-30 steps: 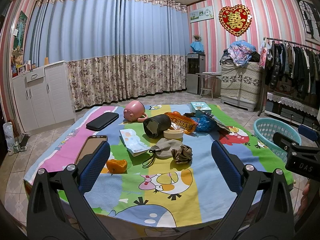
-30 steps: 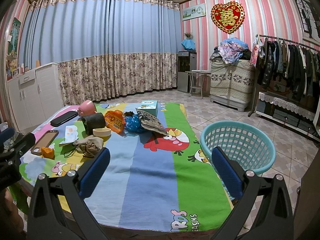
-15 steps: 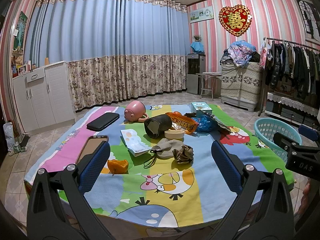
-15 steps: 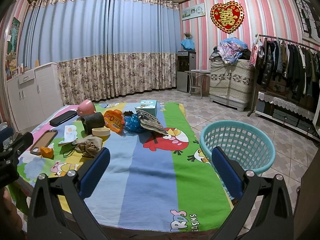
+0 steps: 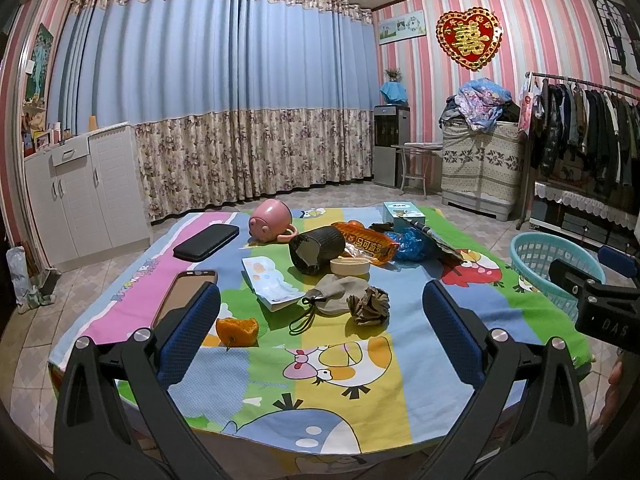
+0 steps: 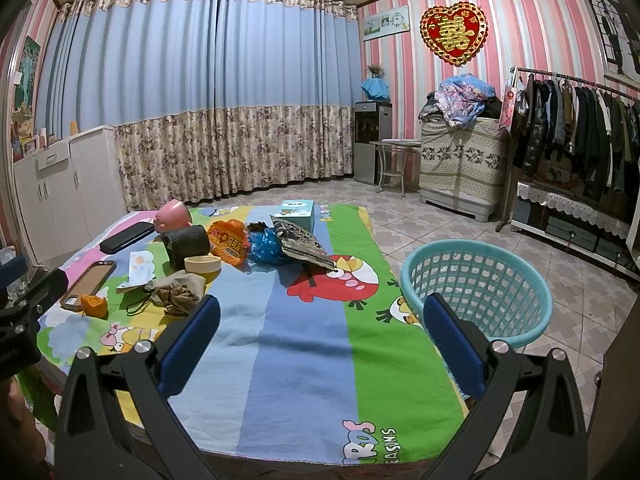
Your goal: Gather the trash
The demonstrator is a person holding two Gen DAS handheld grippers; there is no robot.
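A colourful cartoon cloth covers the table (image 5: pixel 360 412). On it lie an orange peel (image 5: pixel 237 330), a crumpled brown paper (image 5: pixel 368 305), an orange snack wrapper (image 5: pixel 366 242) and a blue plastic bag (image 5: pixel 412 243). A teal basket (image 6: pixel 476 286) stands on the floor right of the table. My left gripper (image 5: pixel 320 312) hovers open over the near edge, short of the peel and paper. My right gripper (image 6: pixel 320 320) is open above the blue and green stripes, with the basket beside its right finger. Neither holds anything.
Also on the cloth: two phones (image 5: pixel 184 294), a black case (image 5: pixel 207 241), a pink cup (image 5: pixel 270 226), a dark roll (image 5: pixel 317 249), a tape roll (image 5: pixel 349 266), a booklet (image 5: pixel 270 284), a grey pouch (image 5: pixel 334 294), a box (image 5: pixel 402 213). White cabinet (image 5: pixel 80 200) left, clothes rack (image 5: pixel 580 136) right.
Both views have drifted very slightly; the table items sit a touch nearer in the left wrist view. Nothing was taken hold of and both grippers stay open.
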